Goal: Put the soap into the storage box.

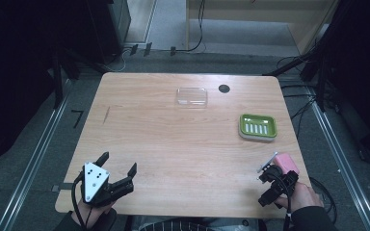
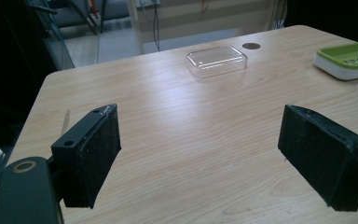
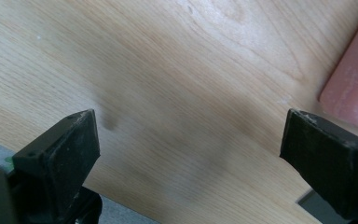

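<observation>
The pink rectangular soap bar (image 1: 286, 162) lies flat near the wooden bench's (image 1: 183, 144) right edge, at about four o'clock from the bench's middle. The right gripper (image 1: 269, 169) sits just beside it, at the bar's seven o'clock, with its fingers (image 3: 60, 158) spread wide and released; in the right gripper view the bar (image 3: 354, 88) lies outside the gap, at one o'clock of the right-hand finger, with bare wood between the two. The left gripper (image 1: 118, 168) rests at the bench's near-left corner, fingers (image 2: 91, 154) also released and empty. A green and white slotted soap dish (image 1: 257, 127) stands at eleven o'clock from the bar, well apart. A clear plastic lid (image 1: 191, 96) lies toward the far edge.
</observation>
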Available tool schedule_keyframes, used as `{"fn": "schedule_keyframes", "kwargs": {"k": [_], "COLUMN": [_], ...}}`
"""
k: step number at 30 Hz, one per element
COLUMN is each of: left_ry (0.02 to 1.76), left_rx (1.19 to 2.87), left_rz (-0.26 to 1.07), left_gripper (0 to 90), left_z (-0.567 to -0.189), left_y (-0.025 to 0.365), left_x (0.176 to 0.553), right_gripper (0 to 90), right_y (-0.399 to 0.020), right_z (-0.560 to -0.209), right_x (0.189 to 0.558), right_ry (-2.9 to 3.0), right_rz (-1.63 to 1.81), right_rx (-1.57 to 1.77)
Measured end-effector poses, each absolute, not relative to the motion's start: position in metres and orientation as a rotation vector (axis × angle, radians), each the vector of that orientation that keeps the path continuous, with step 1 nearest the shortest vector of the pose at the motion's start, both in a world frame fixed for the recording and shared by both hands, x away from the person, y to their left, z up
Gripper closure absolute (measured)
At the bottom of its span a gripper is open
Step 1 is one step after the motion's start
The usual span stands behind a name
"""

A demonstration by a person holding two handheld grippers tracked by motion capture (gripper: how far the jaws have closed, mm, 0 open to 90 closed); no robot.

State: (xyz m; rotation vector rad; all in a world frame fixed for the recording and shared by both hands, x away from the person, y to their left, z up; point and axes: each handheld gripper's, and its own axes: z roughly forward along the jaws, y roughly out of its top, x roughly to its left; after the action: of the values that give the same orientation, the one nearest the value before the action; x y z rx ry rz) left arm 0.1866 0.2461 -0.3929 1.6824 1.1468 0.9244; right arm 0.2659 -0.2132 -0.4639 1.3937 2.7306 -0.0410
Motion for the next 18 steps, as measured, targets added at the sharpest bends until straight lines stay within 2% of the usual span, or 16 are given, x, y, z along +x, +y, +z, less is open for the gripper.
{"fn": "schedule_keyframes", "kwargs": {"k": [18], "left_ry": [1.146], "left_rx": [1.685], "left_rz": [0.924], "left_gripper": [13.3], "left_z": [-0.393], "left_y": [0.246], "left_x": [0.187], "right_gripper": [4.4], "right_y": [-0.226], "right_z": [-0.458], "right_x": [0.272], "right_ry": [2.68], "right_rz": [-0.035], "right_rx": [1.443]}}
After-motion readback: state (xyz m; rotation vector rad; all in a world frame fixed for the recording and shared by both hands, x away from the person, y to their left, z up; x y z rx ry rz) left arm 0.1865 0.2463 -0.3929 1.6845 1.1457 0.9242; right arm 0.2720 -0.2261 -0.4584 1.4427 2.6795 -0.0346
